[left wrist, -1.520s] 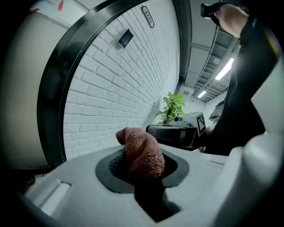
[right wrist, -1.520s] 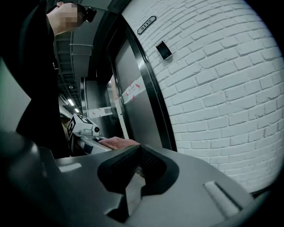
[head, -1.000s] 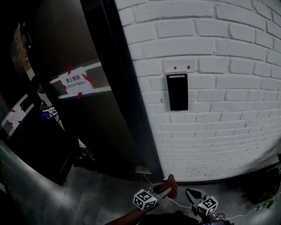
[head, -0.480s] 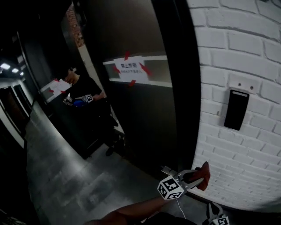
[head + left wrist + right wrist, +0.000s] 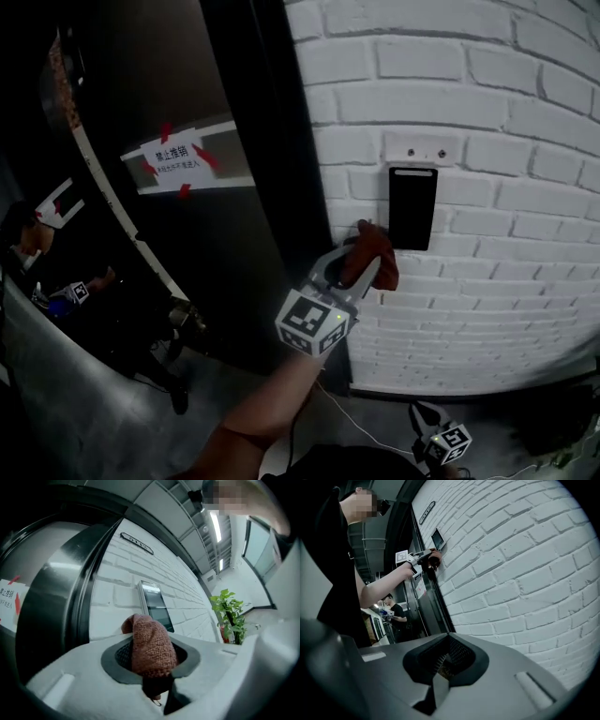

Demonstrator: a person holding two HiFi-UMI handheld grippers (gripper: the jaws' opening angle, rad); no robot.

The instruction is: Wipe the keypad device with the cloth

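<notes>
A black keypad device [image 5: 412, 208] hangs upright on the white brick wall [image 5: 487, 122]. My left gripper [image 5: 359, 262] is raised just left of and below it, shut on a reddish-brown cloth [image 5: 380, 269]. The cloth's edge lies near the keypad's lower left corner; I cannot tell whether they touch. In the left gripper view the cloth [image 5: 152, 644] bulges between the jaws, with the keypad [image 5: 154, 604] just beyond it. My right gripper [image 5: 436, 441] hangs low near the floor. Its jaws [image 5: 443, 667] are shut with nothing between them.
A dark door frame [image 5: 262, 187] runs left of the brick wall, with a taped paper sign [image 5: 173, 161] on the door. Another person [image 5: 37, 272] holding grippers stands at the far left. A potted plant [image 5: 229, 616] stands along the wall. Cables [image 5: 366, 436] lie on the floor.
My left gripper rose with the cloth from low near the floor up to beside the keypad. The head view swung left, then back to the wall. The right gripper stayed low.
</notes>
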